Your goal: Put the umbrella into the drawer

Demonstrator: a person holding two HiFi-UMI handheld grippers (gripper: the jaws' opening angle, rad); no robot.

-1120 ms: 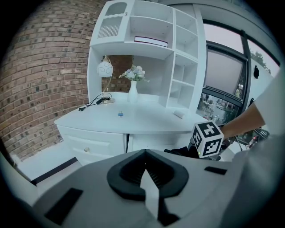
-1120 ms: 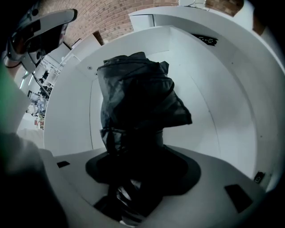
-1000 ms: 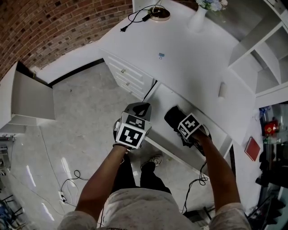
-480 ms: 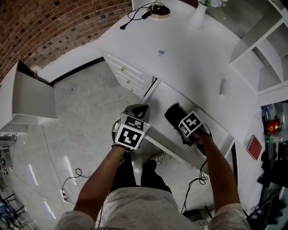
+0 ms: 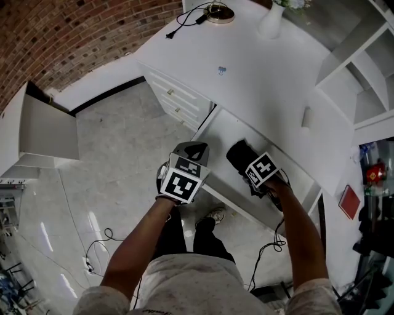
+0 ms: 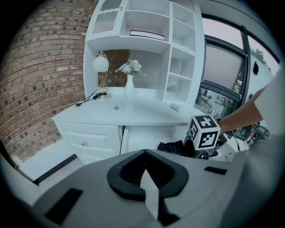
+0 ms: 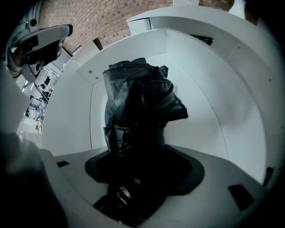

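The pulled-out white desk drawer [image 5: 226, 130] sits at the centre of the head view and holds a folded black fabric umbrella [image 5: 239, 154], which lies on its pale floor towards the front, with bare bottom beyond it and to its sides. The right gripper [image 5: 253, 173] points steeply down into the drawer, its jaws spread wide with the umbrella's near end between them; no firm pinch shows. The left gripper [image 5: 192, 151] hangs just outside the drawer's left wall, over the floor, its jaws pressed together on nothing. Above the drawer in the frame spreads the curved white desk top [image 5: 258, 80], mostly bare: a small blue clip [image 5: 222, 70] near its middle, a small white cylinder [image 5: 306, 117] at right, a round lamp base with a black cable [image 5: 218, 15] and a white vase [image 5: 271, 23] at the top edge. A bank of shut white drawers with small knobs [image 5: 175, 103] lies at centre left, white open shelves [image 5: 363, 74] at upper right, a red brick wall [image 5: 61, 37] at upper left. The pale glossy floor [image 5: 111, 166] lies open at left, with a white cabinet [image 5: 43, 132] at the left edge and loose cables [image 5: 98, 249] at lower left.
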